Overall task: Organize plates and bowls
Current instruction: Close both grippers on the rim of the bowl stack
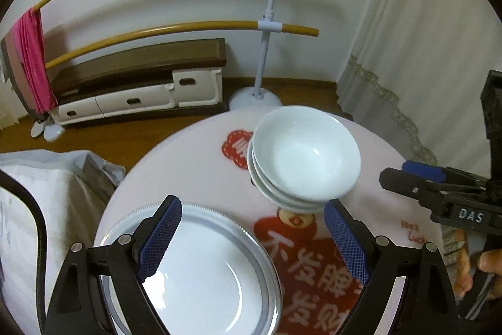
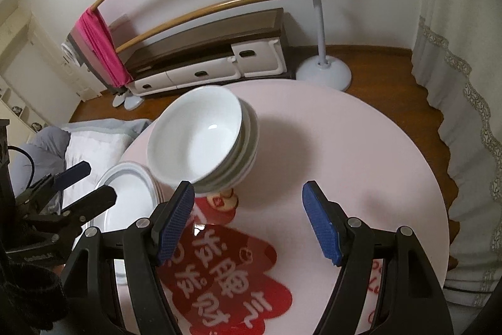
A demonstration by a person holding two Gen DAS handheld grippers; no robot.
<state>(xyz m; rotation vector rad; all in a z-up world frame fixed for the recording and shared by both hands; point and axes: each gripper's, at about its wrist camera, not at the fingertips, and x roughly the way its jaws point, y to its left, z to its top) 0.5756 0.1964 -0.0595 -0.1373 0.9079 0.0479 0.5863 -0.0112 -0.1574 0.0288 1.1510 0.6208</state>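
Note:
A stack of white bowls (image 1: 306, 157) (image 2: 204, 140) stands on the round pink table (image 1: 194, 165) (image 2: 345, 146). A stack of white plates (image 1: 200, 272) (image 2: 131, 197) lies at the table's near left edge. My left gripper (image 1: 252, 237) is open above the table, its left finger over the plates and its right finger just in front of the bowls, with nothing between the pads. My right gripper (image 2: 248, 222) is open too, hovering in front of the bowls and holding nothing. Each gripper shows in the other's view: the right gripper (image 1: 408, 175) and the left gripper (image 2: 91, 181).
A red sticker with white characters (image 1: 313, 259) (image 2: 219, 281) covers the table's near part. Beyond the table are a drying rack (image 1: 266, 27) with a pink cloth (image 1: 31, 58), a low cabinet (image 1: 141, 90), bedding (image 1: 47, 193) at left and a lace curtain (image 1: 423, 52) at right.

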